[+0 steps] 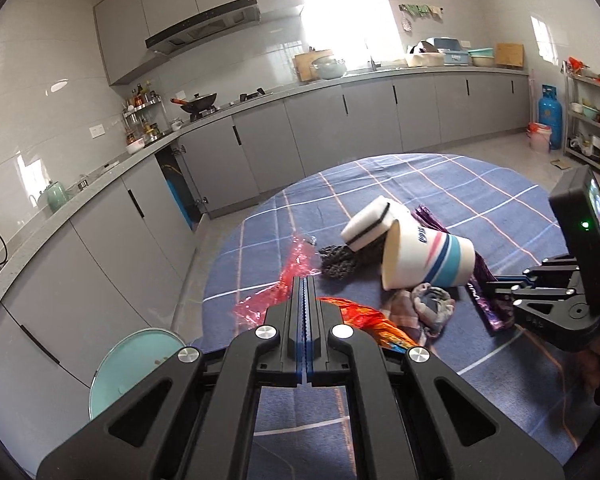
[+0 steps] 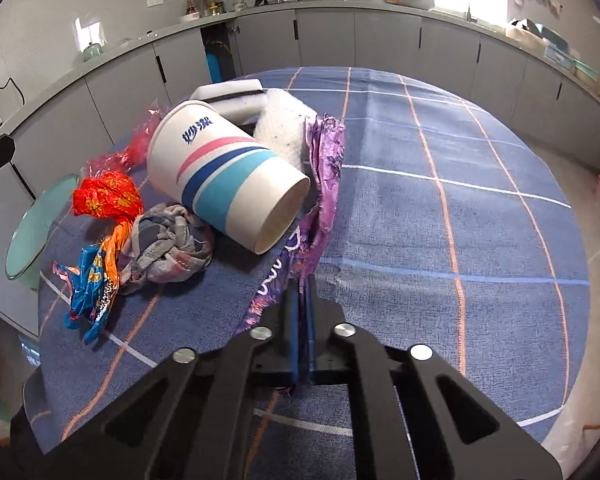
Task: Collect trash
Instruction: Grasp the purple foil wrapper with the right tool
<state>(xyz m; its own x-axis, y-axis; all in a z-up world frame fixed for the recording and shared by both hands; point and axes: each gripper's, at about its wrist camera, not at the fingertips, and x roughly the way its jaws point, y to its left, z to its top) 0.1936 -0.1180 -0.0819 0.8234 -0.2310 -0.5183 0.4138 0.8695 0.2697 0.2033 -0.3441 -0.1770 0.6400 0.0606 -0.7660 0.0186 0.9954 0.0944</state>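
A pile of trash lies on a round table with a blue checked cloth. A striped paper cup lies tipped on its side, also in the left wrist view. My right gripper is shut on a purple foil wrapper beside the cup. My left gripper is shut and empty, just above a red cellophane wrapper and an orange foil wrapper.
A crumpled checked cloth, an orange-blue snack wrapper, a white sponge and a dark scouring pad lie in the pile. A teal stool stands by the table's left edge. Grey kitchen cabinets run behind.
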